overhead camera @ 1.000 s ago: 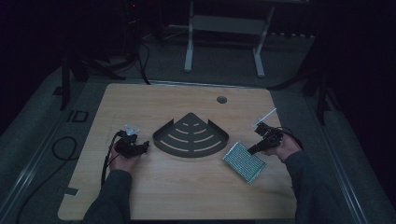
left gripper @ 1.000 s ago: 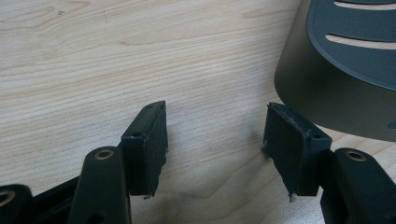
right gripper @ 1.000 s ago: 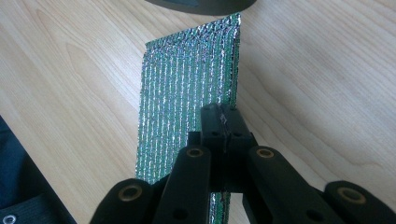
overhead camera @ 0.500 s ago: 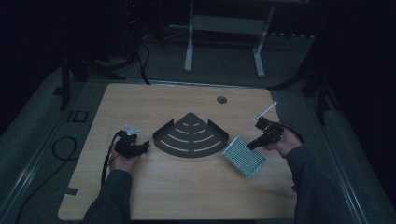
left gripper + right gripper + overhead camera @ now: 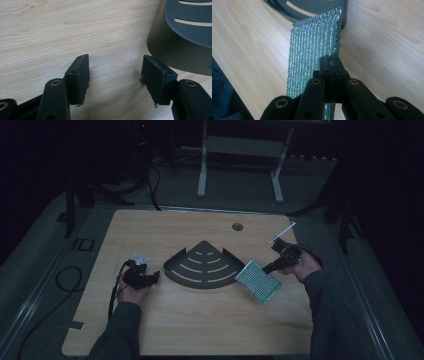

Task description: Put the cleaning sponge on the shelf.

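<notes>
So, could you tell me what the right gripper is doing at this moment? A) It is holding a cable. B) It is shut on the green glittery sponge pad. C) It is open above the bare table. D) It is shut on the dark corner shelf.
B: in the right gripper view the right gripper has its jaws closed on the edge of the green glittery sponge pad, beside the dark corner shelf.

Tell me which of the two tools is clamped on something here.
The right tool, shut on the edge of the glittery green sponge cloth. The left tool stands open over bare table beside the dark corner shelf.
</notes>
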A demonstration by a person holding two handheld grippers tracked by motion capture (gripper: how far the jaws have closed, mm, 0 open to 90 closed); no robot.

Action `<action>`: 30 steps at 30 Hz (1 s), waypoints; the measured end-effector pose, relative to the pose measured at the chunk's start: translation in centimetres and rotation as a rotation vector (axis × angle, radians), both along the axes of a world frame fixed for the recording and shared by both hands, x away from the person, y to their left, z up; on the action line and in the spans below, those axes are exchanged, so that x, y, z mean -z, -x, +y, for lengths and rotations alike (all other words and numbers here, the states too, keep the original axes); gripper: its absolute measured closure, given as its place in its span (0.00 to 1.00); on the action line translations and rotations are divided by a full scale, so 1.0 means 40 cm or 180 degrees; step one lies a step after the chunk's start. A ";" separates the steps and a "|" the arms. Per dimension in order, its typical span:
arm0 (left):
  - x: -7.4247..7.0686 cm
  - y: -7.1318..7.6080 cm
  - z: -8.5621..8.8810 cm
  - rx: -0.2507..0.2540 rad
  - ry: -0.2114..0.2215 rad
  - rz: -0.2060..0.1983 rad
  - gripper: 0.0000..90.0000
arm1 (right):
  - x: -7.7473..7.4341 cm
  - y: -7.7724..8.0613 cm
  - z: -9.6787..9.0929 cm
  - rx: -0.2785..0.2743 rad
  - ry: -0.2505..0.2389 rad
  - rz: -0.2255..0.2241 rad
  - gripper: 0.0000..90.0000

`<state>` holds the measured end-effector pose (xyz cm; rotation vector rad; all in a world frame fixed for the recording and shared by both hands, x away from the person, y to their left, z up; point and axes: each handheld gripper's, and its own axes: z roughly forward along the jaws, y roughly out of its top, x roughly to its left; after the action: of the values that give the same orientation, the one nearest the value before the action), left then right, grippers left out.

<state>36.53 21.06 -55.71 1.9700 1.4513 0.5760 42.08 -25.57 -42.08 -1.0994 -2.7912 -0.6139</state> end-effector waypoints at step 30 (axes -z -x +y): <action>0.000 0.000 0.000 0.0005 -0.0006 0.0002 0.45 | -0.041 -0.059 0.043 0.0083 -0.0052 -0.0119 1.00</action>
<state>36.55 21.08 -55.69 1.9730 1.4500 0.5763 44.43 -23.84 -40.46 -1.1345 -2.8022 -0.6657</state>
